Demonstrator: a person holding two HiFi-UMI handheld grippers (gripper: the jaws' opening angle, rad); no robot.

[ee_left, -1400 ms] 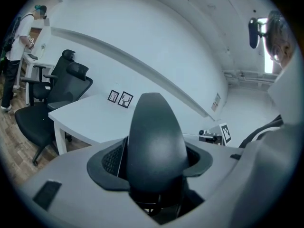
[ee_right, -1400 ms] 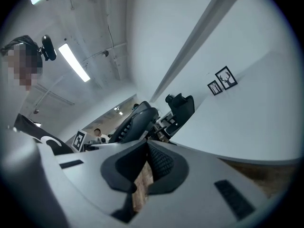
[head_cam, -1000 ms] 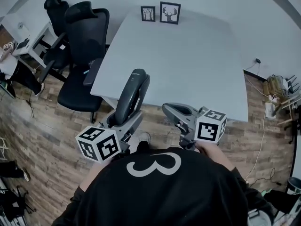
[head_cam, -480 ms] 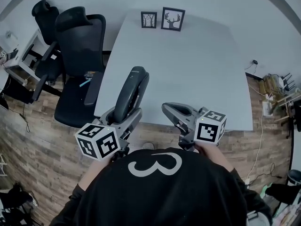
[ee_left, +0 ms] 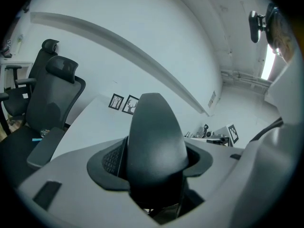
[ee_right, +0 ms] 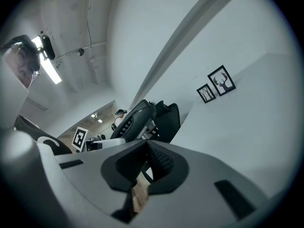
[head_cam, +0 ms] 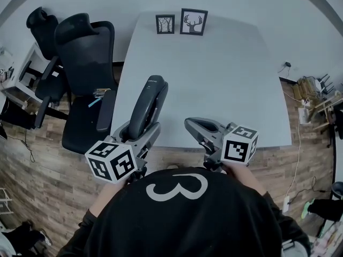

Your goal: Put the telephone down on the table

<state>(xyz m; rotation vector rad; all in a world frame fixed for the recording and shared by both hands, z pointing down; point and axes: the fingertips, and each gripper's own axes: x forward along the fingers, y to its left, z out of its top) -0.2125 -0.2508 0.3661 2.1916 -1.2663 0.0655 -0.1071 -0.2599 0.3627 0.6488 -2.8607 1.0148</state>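
Now closer in: phone (head_cam: 147,103), clamped in left tool (head_cam: 141,131), hangs above bench (head_cam: 214,79) near-left edge; lowering comes next. Right tool (head_cam: 194,125) jaws together, empty.

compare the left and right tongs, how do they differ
The left tongs grip the telephone; the right tongs hold nothing. The left jaws stand wide apart around it; the right jaws are closed together. Both hover at the near edge of the table.
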